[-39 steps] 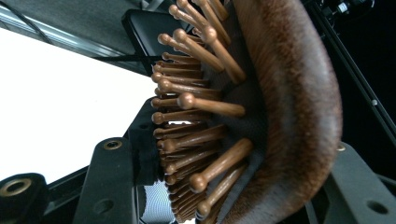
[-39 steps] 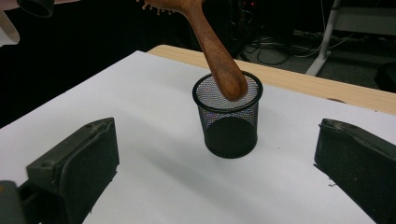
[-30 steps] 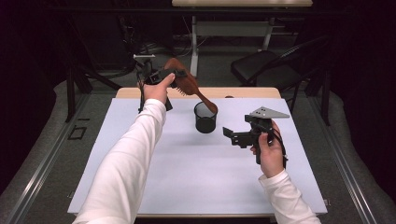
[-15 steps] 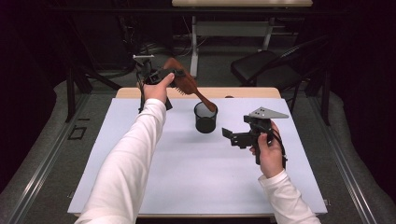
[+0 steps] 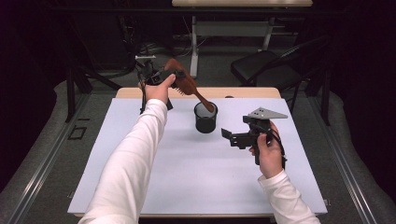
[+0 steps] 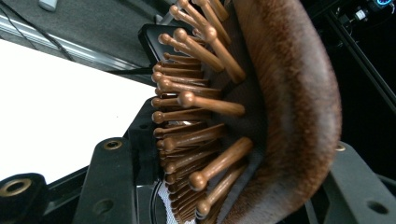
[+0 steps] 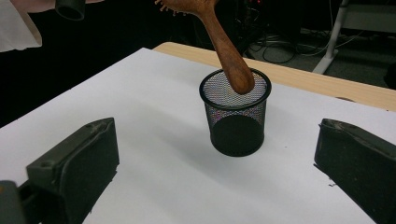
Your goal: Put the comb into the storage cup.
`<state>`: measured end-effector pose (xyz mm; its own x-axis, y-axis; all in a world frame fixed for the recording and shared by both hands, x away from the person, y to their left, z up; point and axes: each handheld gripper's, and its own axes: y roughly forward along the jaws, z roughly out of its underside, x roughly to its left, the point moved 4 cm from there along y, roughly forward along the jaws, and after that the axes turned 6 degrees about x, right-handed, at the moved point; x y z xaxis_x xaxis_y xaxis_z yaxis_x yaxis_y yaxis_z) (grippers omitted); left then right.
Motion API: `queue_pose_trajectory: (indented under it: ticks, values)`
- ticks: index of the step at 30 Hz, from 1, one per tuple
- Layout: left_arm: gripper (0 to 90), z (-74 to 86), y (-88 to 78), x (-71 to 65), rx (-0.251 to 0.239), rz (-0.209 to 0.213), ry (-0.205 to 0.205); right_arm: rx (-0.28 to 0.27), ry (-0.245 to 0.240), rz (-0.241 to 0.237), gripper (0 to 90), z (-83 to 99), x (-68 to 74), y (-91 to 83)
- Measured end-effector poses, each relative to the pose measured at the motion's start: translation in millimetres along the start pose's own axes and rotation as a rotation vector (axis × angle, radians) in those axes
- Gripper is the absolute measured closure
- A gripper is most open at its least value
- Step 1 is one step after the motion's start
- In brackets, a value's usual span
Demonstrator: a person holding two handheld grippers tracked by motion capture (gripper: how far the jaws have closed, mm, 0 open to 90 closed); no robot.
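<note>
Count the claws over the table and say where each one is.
2. The left claw is raised past the far edge of the table, shut on the hairbrush above the mesh cup. The right claw hangs open just right of the cup.

Left arm in a white sleeve, extended forward and far across the bench; the left hand (image 5: 159,88) holds the left gripper (image 5: 161,74) raised, its black fingers (image 6: 109,186) clamped on what they carry. Right forearm short and bent, near the person's side; the right hand (image 5: 268,151) grips the right gripper (image 5: 227,136) level, pointing left, with its fingers (image 7: 77,163) spread wide and nothing between them.
</note>
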<state>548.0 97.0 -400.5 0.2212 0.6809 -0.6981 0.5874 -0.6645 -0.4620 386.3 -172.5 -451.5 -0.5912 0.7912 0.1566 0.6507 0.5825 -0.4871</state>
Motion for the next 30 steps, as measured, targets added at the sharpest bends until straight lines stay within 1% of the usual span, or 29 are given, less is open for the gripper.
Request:
queue_pose_trajectory:
  ticks: [2,4,17,22,30]
  values:
    - [46.8,0.5,1.6,0.3,-0.006,-0.004,0.009,0.001,0.002,0.000,0.0,0.3,0.0,0.2]
    - [46.8,1.0,2.7,0.6,-0.003,-0.007,0.016,0.002,0.002,-0.001,0.0,0.5,0.2,0.4]
    - [46.8,4.2,9.6,4.2,-0.010,-0.012,0.033,-0.002,0.005,0.000,0.0,0.1,-1.3,-0.5]
    - [46.8,5.2,12.2,6.2,-0.015,-0.018,0.047,-0.005,0.008,0.000,0.0,-0.2,-1.8,-0.8]
    - [46.8,8.3,16.2,11.3,-0.021,-0.027,0.051,-0.005,0.009,0.000,0.0,-0.1,-2.2,-0.7]
